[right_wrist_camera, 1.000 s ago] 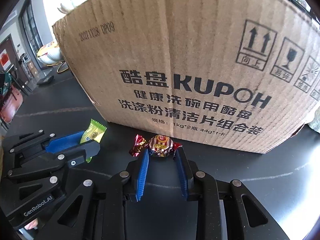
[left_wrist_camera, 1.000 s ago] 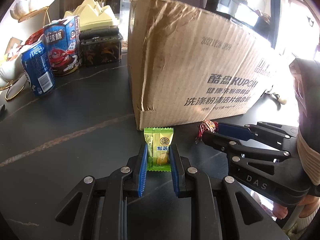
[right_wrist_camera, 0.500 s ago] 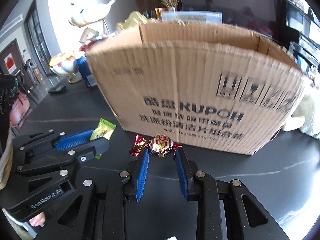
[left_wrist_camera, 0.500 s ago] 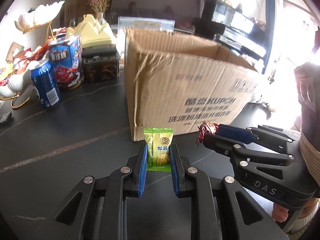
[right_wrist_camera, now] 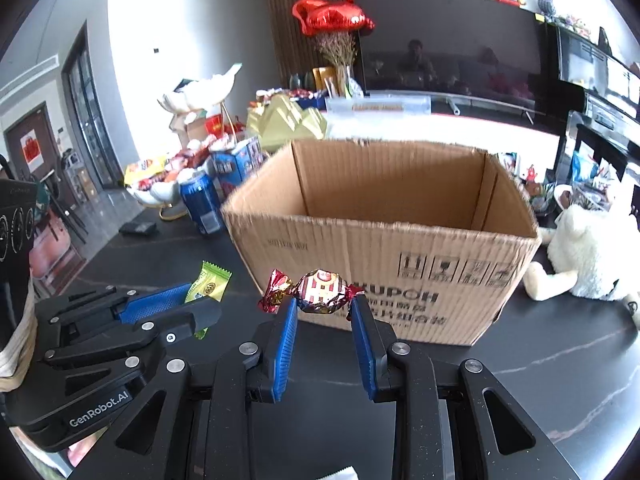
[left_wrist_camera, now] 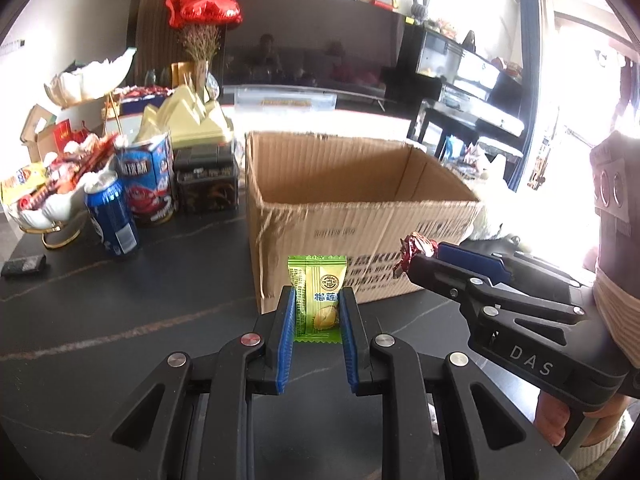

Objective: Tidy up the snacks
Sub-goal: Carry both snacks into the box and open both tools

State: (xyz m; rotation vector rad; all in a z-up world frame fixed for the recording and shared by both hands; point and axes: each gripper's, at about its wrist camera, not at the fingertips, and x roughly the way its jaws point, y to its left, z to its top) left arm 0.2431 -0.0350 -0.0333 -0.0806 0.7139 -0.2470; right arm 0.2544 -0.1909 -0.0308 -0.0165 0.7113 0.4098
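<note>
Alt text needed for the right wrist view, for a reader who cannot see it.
The right gripper pinches a red-and-gold foil-wrapped candy in front of an open brown cardboard box on a dark marbled table. At left, the left gripper holds a green wrapped candy; a white plush toy lies right of the box.

Left wrist view: looks forward and downward along its own fingers (left_wrist_camera: 286, 332), from just above the dark worktop (left_wrist_camera: 120, 300), close to the cardboard box (left_wrist_camera: 360, 216) at 12 o'clock. The right gripper (left_wrist_camera: 420, 256) enters at 3 o'clock.

Right wrist view: same forward, downward look along its fingers (right_wrist_camera: 286, 340), box (right_wrist_camera: 380, 240) near at 12 o'clock, open top visible. The left gripper (right_wrist_camera: 200, 300) enters at 9 o'clock.

Shared: box, worktop, blue can (left_wrist_camera: 112, 216) (right_wrist_camera: 202, 204), red balloons (left_wrist_camera: 204, 10) (right_wrist_camera: 332, 16), each other's gripper.
</note>
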